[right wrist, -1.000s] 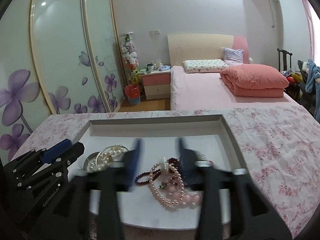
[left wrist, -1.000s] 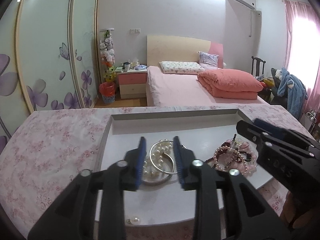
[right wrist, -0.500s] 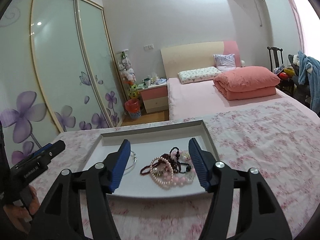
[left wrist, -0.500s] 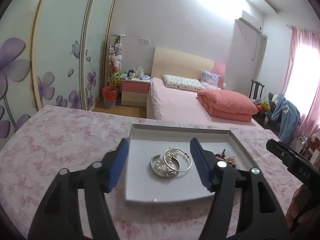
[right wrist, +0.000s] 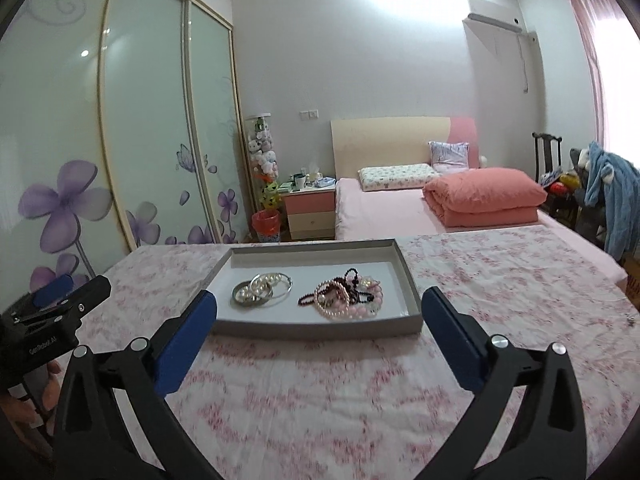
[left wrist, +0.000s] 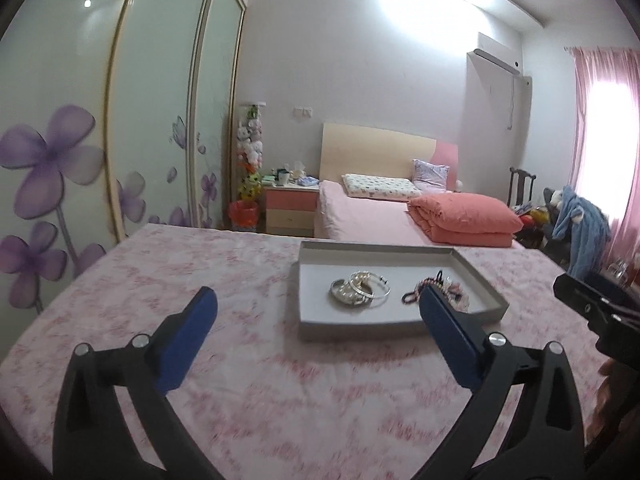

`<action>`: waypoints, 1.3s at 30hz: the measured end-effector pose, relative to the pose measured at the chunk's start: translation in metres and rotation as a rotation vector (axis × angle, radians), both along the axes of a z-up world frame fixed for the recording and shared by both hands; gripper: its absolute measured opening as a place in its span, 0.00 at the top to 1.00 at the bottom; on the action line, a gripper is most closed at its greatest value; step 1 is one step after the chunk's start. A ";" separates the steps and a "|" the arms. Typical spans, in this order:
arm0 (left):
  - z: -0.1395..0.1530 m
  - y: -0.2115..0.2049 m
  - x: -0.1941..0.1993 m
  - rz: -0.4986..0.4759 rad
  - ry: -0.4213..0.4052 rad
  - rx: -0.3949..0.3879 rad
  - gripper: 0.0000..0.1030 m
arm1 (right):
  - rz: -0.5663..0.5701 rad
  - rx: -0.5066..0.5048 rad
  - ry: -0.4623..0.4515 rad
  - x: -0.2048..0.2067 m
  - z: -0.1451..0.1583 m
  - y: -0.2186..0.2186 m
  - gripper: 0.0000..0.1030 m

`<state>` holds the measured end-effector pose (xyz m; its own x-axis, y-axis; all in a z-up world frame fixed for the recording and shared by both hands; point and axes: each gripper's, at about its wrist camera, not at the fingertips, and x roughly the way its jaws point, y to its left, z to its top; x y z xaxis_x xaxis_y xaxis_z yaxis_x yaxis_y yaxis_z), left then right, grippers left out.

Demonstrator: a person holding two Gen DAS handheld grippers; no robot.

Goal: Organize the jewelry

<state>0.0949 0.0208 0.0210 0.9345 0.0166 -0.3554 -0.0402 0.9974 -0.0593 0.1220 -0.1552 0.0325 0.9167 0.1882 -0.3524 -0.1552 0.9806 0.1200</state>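
Observation:
A shallow grey tray point(right wrist: 320, 330) lies on the pink floral cloth. In its left half are silver bangles with a pearl string point(right wrist: 260, 290); in its right half is a heap of pink and dark bead bracelets point(right wrist: 348, 300). My right gripper point(right wrist: 319, 300) hovers in front of the tray, jaws opening wide, nothing between them. My left gripper point(left wrist: 316, 300) is also back from the tray point(left wrist: 360, 330), jaws opening and empty. In the left wrist view the bangles point(left wrist: 360, 292) show fully, while its right finger hides part of the bead heap point(left wrist: 436, 286).
The floral cloth point(right wrist: 500, 280) spreads wide on all sides of the tray. Behind are a bed with a folded orange quilt point(right wrist: 484, 196), a nightstand point(right wrist: 312, 212), sliding wardrobe doors point(right wrist: 140, 140) and a chair with blue clothing point(right wrist: 608, 192).
Both grippers have pulled back and risen away from the tray, and their jaws have spread from narrow to wide. The jewelry stays in the tray.

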 end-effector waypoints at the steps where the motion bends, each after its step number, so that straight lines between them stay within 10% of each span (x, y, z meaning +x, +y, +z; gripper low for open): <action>1: -0.001 0.000 -0.005 0.004 -0.001 0.007 0.04 | 0.003 -0.005 0.003 -0.004 -0.001 0.000 0.02; 39: -0.033 -0.018 -0.050 0.011 0.031 0.027 0.04 | -0.027 0.013 -0.008 -0.051 -0.039 -0.006 0.02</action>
